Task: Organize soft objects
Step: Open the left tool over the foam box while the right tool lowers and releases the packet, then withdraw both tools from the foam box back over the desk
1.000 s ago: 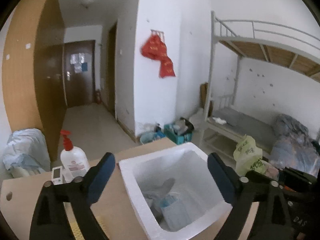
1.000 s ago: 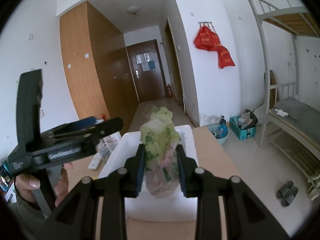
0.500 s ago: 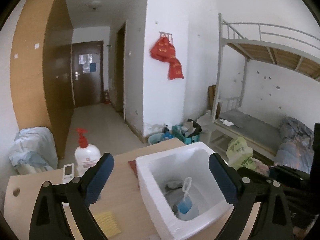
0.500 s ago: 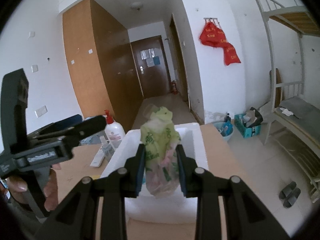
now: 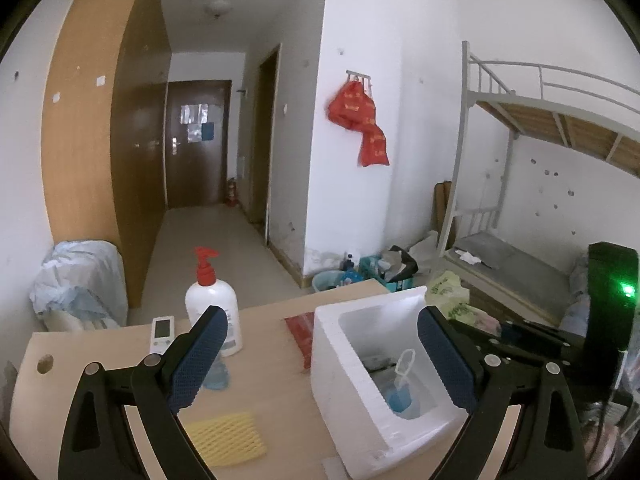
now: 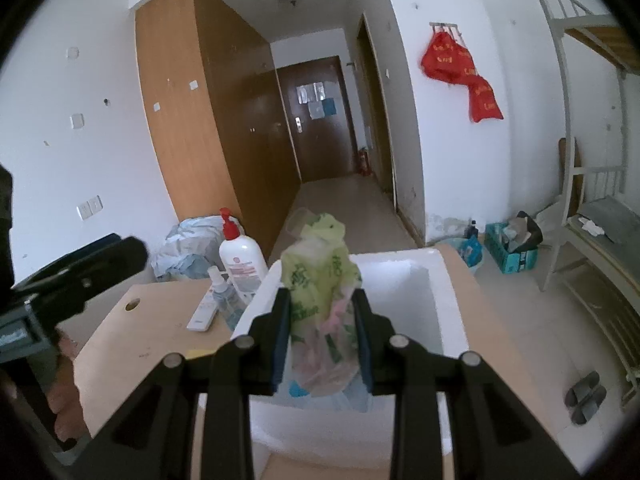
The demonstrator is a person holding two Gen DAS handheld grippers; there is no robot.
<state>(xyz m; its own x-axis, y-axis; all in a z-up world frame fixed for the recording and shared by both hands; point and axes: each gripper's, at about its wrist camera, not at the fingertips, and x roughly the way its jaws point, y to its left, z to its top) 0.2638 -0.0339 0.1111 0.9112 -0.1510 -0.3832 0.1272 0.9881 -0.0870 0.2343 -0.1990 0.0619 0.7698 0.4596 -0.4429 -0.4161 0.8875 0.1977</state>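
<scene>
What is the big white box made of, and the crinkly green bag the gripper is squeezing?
The big white box looks like foam, probably polystyrene: thick, matte, slightly grainy walls with chunky edges. The crinkly green bag, pinched in the right gripper, looks like thin plastic film: wrinkled, glossy and see-through lower down.

A crumpled green-and-pink plastic bag (image 6: 320, 312) stands upright above the open white foam box (image 6: 448, 320).

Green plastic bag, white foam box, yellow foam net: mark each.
green plastic bag (image 6: 320, 276), right wrist view, on its printed upper half.
white foam box (image 5: 344, 384), left wrist view, on its outer side wall.
yellow foam net (image 5: 226, 436), left wrist view, on its middle.
</scene>
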